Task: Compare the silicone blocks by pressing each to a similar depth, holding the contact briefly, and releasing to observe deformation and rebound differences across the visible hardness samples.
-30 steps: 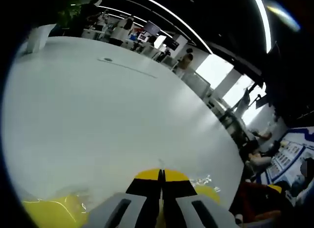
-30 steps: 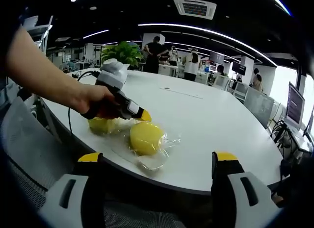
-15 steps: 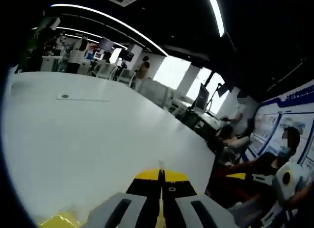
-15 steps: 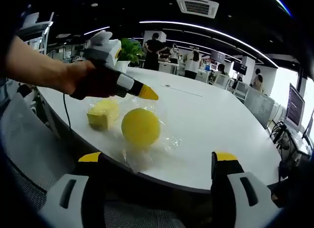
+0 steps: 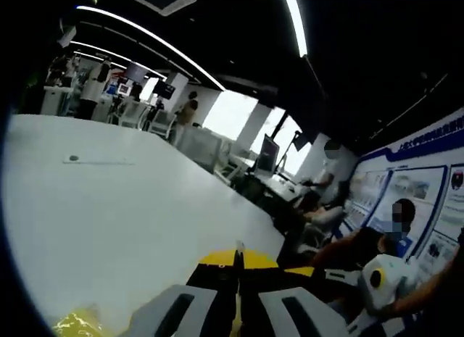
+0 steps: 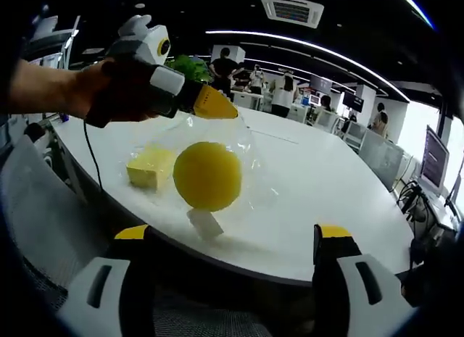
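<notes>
Left tool: left tool (image 6: 217,105) enters the right gripper view from the upper left of the frame, gripped by a person's hand (image 6: 116,90); its yellow tips are closed together on the top of a clear plastic bag (image 6: 239,152). In the left gripper view the same tool (image 5: 237,261) rises from the bottom centre, jaws pressed together.
Right tool: right tool (image 6: 232,239) sits at the bottom of the right gripper view, its two yellow-tipped jaws wide apart with nothing between them.
Round sample: yellow round silicone ball (image 6: 207,175) sits inside the bag at the centre of the right gripper view, below the left tool's tips and close to the near edge of the white round tabletop (image 6: 319,185).
Block sample: pale yellow rectangular silicone block (image 6: 151,167) lies on the tabletop just left of the ball, under plastic film.
Left gripper view, bottom left: a scrap of yellow under crinkled plastic; I cannot tell which sample it is.
Background: people (image 6: 279,90) stand at desks beyond the tabletop.
</notes>
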A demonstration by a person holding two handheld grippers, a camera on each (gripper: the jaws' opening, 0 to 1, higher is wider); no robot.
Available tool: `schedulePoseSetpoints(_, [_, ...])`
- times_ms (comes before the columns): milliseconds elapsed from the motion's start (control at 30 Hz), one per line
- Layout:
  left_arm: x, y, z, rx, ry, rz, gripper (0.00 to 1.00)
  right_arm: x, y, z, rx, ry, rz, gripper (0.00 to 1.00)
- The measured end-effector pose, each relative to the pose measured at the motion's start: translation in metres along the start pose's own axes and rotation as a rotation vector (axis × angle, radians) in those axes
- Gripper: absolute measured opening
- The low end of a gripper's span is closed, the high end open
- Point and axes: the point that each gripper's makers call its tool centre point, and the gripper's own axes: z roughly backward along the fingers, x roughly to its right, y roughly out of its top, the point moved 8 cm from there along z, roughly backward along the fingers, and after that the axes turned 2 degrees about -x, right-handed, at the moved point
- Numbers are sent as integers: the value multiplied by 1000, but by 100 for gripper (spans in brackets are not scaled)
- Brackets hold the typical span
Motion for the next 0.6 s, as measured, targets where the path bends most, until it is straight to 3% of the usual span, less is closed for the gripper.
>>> schedulePoseSetpoints(167, [4, 2, 20, 27, 2, 38, 0, 0, 1, 1, -5, 10, -35, 86])
schedulePoseSetpoints(300, [7, 7, 39, 30, 27, 10, 0, -1, 1, 1, -8, 31, -44, 87])
schedulePoseSetpoints(333, [6, 7, 41, 25, 34, 2, 0, -2, 2, 1, -10, 49, -65, 88])
schedulePoseSetpoints(400, [4, 7, 50, 8, 48, -32, 0, -7, 7, 2, 7, 143, -203, 93])
schedulePoseSetpoints(467, [3, 5, 59, 7, 52, -31, 0, -4, 12, 4, 21, 184, -285, 95])
schedulePoseSetpoints(600, [2, 4, 75, 57, 58, 18, 0, -1, 14, 6, 35, 191, -299, 95])
